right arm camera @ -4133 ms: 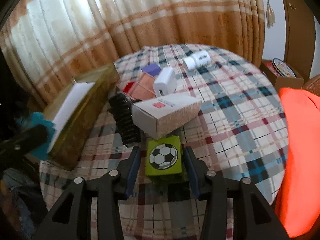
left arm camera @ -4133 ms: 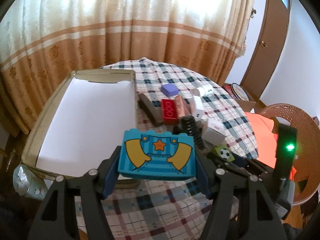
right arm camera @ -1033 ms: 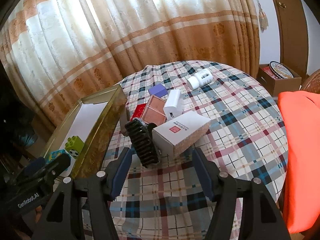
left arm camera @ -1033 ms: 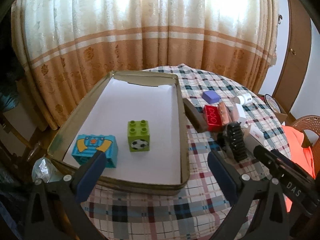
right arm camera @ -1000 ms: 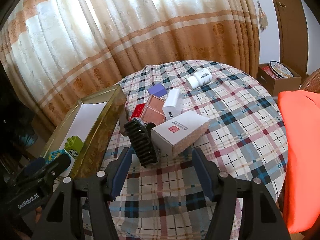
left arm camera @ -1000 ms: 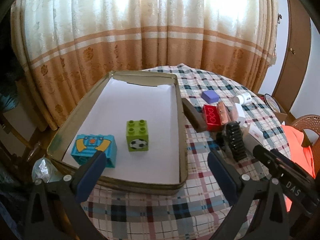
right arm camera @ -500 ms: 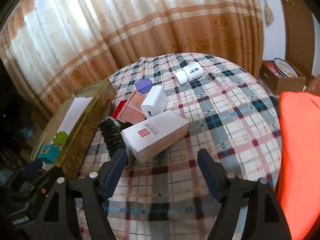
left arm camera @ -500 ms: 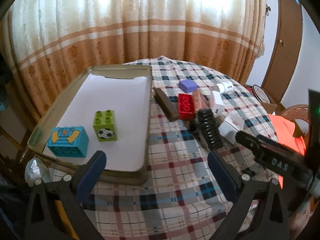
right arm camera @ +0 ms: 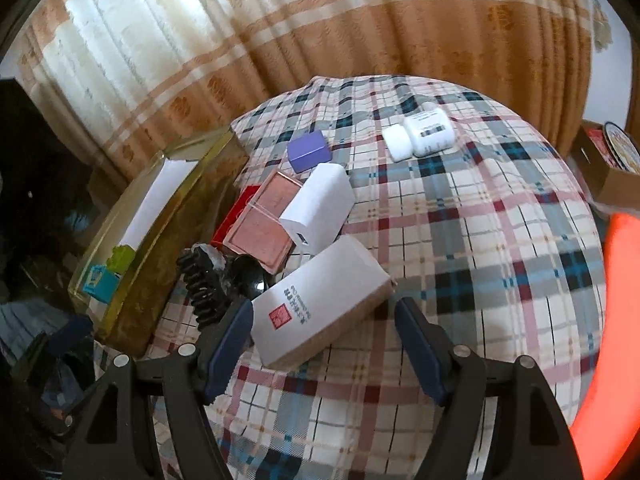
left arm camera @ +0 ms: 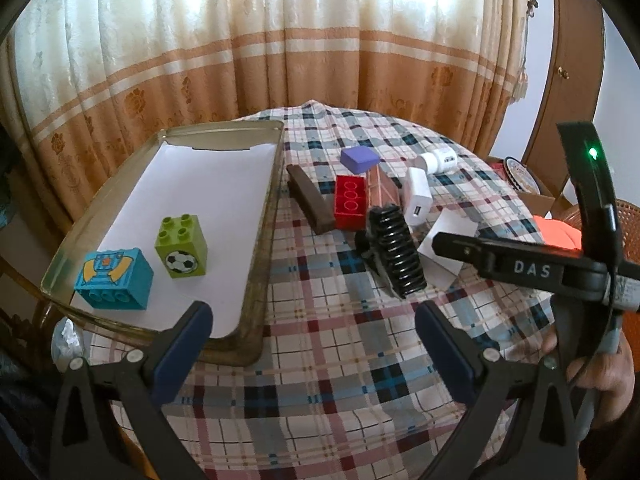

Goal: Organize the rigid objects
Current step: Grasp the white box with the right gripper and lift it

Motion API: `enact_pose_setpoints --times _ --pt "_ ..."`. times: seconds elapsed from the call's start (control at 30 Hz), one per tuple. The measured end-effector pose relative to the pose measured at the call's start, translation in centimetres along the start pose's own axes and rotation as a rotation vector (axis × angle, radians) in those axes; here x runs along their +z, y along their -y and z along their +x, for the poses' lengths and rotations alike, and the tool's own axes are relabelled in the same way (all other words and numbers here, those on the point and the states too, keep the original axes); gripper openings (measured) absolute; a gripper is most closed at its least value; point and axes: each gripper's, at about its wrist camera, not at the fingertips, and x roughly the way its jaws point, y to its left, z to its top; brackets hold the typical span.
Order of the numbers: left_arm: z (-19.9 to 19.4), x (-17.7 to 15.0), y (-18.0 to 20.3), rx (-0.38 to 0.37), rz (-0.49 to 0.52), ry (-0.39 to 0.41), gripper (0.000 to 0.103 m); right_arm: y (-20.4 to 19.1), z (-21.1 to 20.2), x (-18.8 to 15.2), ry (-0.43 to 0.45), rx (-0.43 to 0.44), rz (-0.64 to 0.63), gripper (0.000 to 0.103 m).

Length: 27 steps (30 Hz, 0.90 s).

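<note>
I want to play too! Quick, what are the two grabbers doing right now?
Left gripper: open, holding nothing, above the checked tablecloth.
Right gripper: open, holding nothing; the white carton lies just ahead of its fingers.

1. Looked like somebody's living or dining room, definitely a home and not a lab.
2. Floor-length cream and orange curtains (left arm camera: 280,52) with a flower pattern hung behind everything, daylight coming through.
3. The round table (right arm camera: 500,208) wore a plaid tablecloth right out to its edge.
4. A brown wooden door (left arm camera: 568,92) stood on the right, with a woven wicker chair (left arm camera: 628,216) by the table's right edge.
</note>
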Motion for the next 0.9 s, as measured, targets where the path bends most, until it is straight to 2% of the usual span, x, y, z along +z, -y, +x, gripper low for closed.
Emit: enact_pose_setpoints --times 0.07,0.2,0.43,0.6,0.77,0.9 --pt "0.1 0.1 0.3 0.005 0.001 -0.001 0.102 0.2 0.5 0.4 -0.019 -0.014 -0.004 0.075" --pt "0.5 0.2 0.7 0.011 -0.006 -0.009 0.102 0.8 1.0 1.1 -0.025 0.017 0.109 0.076" --pt "0.8 0.2 0.2 0.054 -0.035 -0.013 0.102 -0.5 2.0 1.8 0.002 -0.066 0.170 0.076" --pt "0.6 0.3 -0.3 0.062 -0.055 -0.004 0.102 -1.8 2.3 1.7 -0.017 -0.129 0.066 0.076" --pt "0.4 0.4 0.3 0.067 -0.029 0.007 0.102 -2.0 2.2 1.4 -0.075 -0.131 -0.048 0.076" --pt "0.2 0.7 0.8 0.061 -0.010 0.021 0.102 -1.2 1.5 0.8 -0.116 -0.130 -0.075 0.076"
